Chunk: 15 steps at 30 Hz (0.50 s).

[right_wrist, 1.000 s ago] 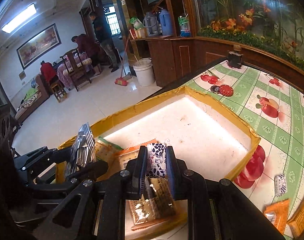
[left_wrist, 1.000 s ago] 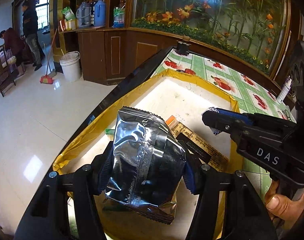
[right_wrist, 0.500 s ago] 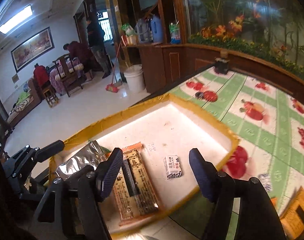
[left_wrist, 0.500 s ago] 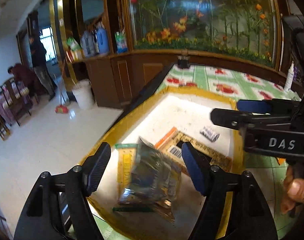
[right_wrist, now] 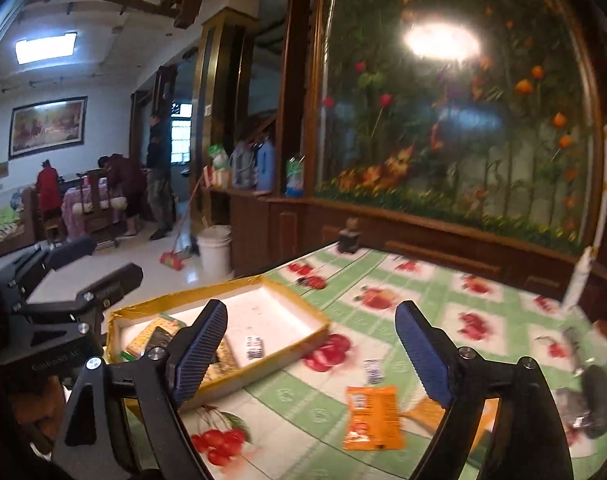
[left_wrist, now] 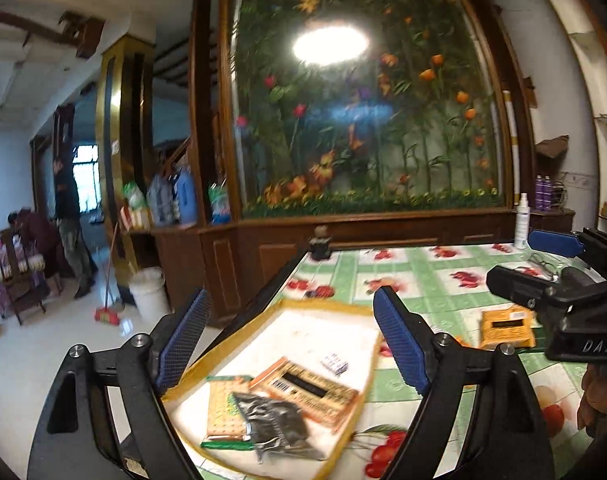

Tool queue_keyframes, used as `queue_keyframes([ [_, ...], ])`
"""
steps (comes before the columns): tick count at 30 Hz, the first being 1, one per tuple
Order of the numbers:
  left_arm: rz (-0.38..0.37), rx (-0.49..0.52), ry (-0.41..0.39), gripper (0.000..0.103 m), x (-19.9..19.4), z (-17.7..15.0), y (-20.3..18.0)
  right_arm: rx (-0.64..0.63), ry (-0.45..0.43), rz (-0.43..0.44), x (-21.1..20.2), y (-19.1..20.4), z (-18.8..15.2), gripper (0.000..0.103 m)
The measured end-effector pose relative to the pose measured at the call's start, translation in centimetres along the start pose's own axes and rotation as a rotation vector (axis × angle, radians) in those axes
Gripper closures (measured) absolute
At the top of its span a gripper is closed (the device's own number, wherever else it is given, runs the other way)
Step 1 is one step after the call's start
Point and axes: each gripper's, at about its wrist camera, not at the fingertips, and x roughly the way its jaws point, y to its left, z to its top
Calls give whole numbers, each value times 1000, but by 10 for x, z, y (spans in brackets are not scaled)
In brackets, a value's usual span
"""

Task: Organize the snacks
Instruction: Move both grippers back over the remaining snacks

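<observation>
A shallow white box with yellow taped rim lies on the table. In it lie a silver foil packet, a cracker pack, a long orange-brown snack bar and a small white patterned sachet. My left gripper is open and empty, raised above the box. My right gripper is open and empty, above the table right of the box. An orange snack packet and another small sachet lie on the tablecloth.
The table has a green checked cloth with fruit prints. A white spray bottle stands at the far edge by the wooden partition. A dark object lies at the right. The table's left edge drops to the tiled floor.
Both grippers opened and dropped their loads: the silver packet and the small sachet now lie in the box. Both grippers then lifted and tilted up, and the right one swung right over the table.
</observation>
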Motion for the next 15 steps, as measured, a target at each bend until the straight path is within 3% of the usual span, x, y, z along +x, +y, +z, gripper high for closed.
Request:
queue_keyframes([
  [7, -66, 72, -87, 18, -23, 17, -36, -70, -111, -155, -54, -10, -9, 6],
  [15, -112, 93, -118, 14, -38, 28, -58, -46, -182, -225, -91, -32, -22, 3],
])
